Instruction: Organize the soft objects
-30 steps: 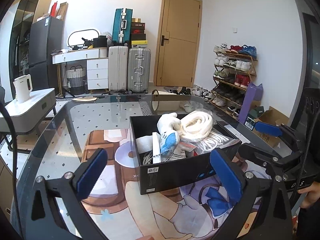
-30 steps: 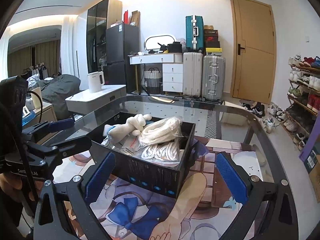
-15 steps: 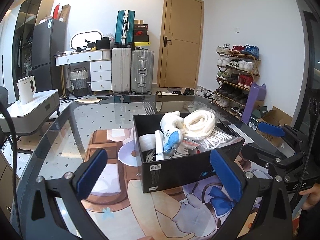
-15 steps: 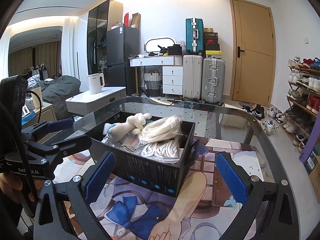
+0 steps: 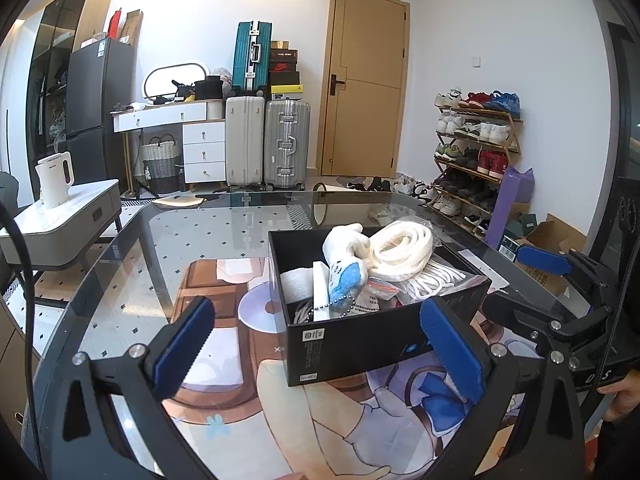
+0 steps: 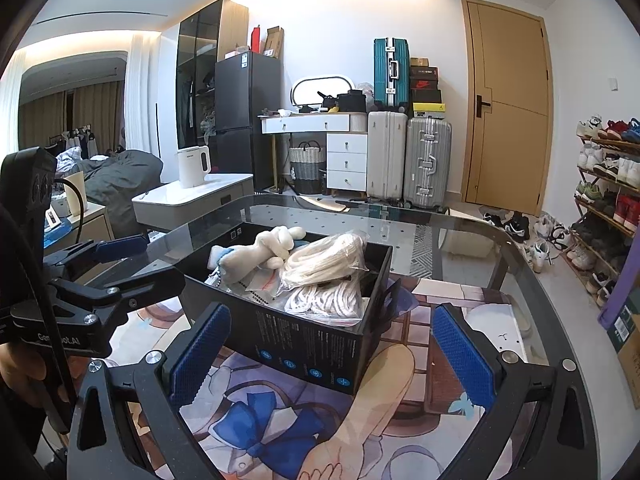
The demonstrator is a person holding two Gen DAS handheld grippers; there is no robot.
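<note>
The glass worktop (image 5: 120, 264) fills the lower frame, and the black box (image 5: 360, 344) sits at centre right of the left view, its long axis running away toward upper right. Inside lie a white rope coil (image 5: 404, 246) and, nearer, a plush toy (image 5: 346, 264). The left claw (image 5: 316, 346) hangs wide open and empty just before the box. The right claw (image 6: 330, 346), equally spread, holds nothing.
</note>
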